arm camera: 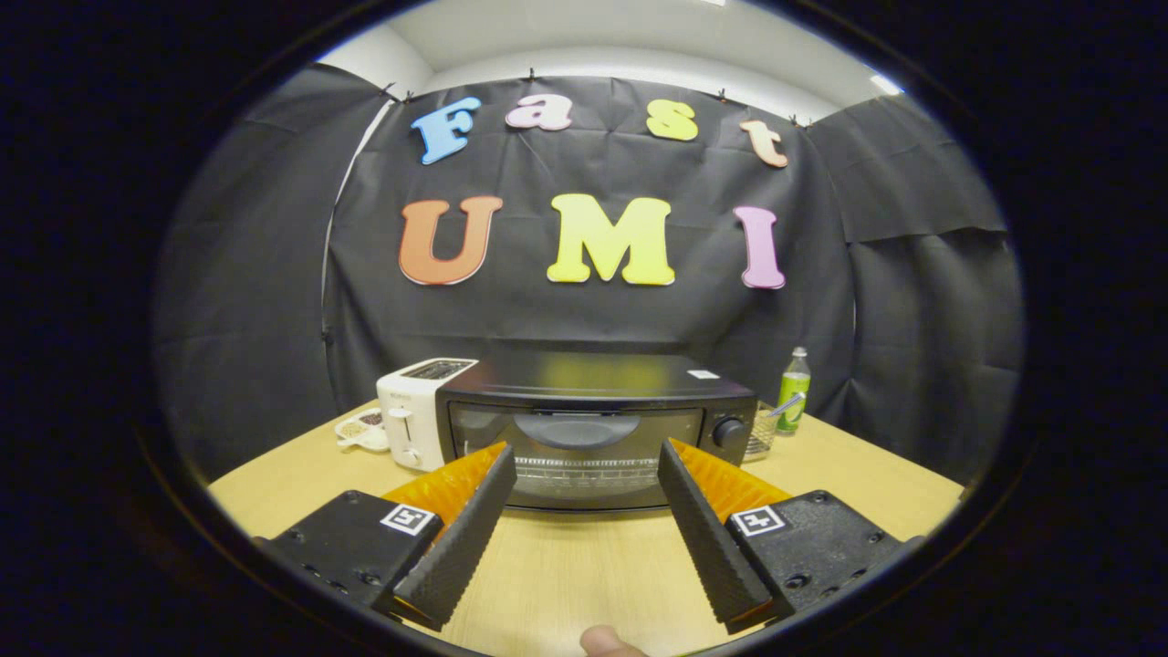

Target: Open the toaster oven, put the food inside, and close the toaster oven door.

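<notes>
Facing closed toaster oven (593,429), tool (587,456) fingers spread, nothing held.

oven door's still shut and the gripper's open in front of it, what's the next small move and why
Probably ease the gripper forward to the door handle. The toaster oven door is closed, the open fingers hold nothing and sit short of it, and the handle lies just beyond them.

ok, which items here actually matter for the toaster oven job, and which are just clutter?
Job:
- toaster oven, door shut, just beyond the fingers
- its door handle
- gripper, open, holding nothing

Lying about:
- white toaster, beside the oven
- small dish next to the toaster
- green bottle
- wire basket
</notes>
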Demonstrator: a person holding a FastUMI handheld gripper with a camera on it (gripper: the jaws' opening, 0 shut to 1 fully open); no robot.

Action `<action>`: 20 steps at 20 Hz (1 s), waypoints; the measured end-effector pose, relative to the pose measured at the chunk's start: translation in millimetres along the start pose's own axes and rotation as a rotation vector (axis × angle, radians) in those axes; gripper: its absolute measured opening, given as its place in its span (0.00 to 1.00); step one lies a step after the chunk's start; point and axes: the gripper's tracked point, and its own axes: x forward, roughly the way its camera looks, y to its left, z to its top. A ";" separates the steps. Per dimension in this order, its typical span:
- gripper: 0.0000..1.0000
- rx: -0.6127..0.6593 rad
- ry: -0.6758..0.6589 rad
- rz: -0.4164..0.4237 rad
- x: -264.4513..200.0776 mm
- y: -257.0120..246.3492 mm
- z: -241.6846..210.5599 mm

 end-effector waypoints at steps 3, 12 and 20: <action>1.00 0.026 -0.019 -0.018 -41.6 -12.7 36.0; 1.00 0.007 -0.076 -0.042 -157.6 -42.1 120.6; 1.00 0.041 -0.127 -0.002 -229.2 -25.2 145.1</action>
